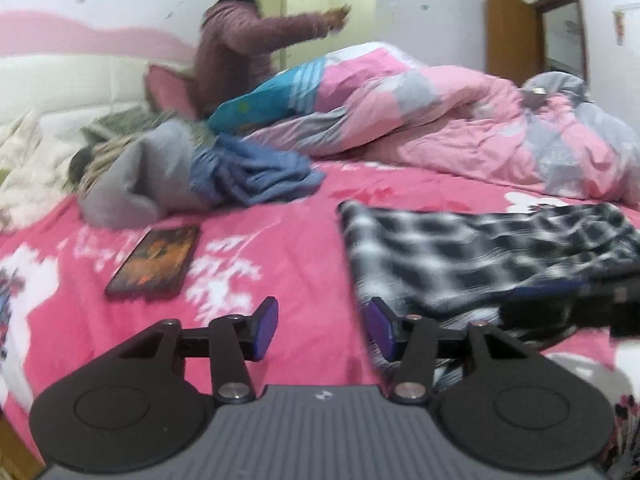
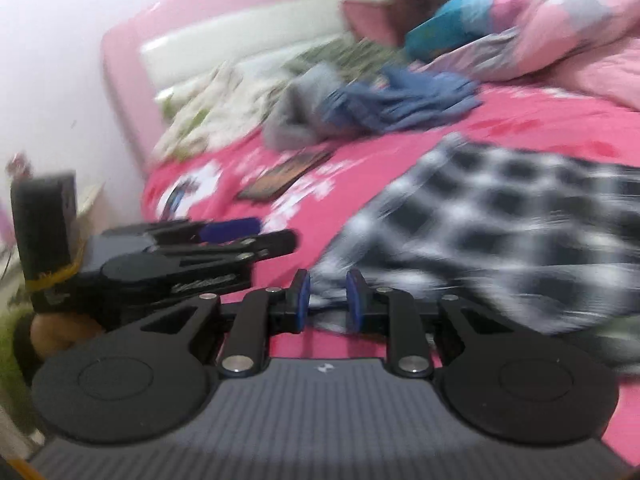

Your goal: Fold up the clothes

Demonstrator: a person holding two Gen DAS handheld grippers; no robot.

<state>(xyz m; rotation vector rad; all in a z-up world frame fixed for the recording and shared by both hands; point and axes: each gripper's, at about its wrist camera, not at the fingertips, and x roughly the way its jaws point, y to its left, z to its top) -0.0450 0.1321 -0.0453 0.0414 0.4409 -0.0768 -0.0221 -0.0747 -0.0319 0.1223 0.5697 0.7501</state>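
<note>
Pink floral bedsheet (image 1: 304, 248) fills both views, with bare sheet between the two grippers and the heaps behind. Left gripper (image 1: 322, 330) hovers with its jaws parted and nothing between them; its right pad sits just at the near left corner of the checked garment (image 1: 480, 252), whether touching is unclear. Right gripper (image 2: 328, 304) has its jaws narrowly apart with the garment's near edge between the pads; blur hides whether they pinch it. From the left gripper, the garment spreads flat toward 2 o'clock, its left edge running straight away. A phone (image 1: 156, 262) lies at 11 o'clock on open sheet, well apart from the garment. Beyond it sit grey and blue clothes (image 1: 224, 176), then a pink quilt (image 1: 460, 120) at 1 o'clock. A person (image 1: 240, 52) sits at 12 o'clock by the headboard.
</note>
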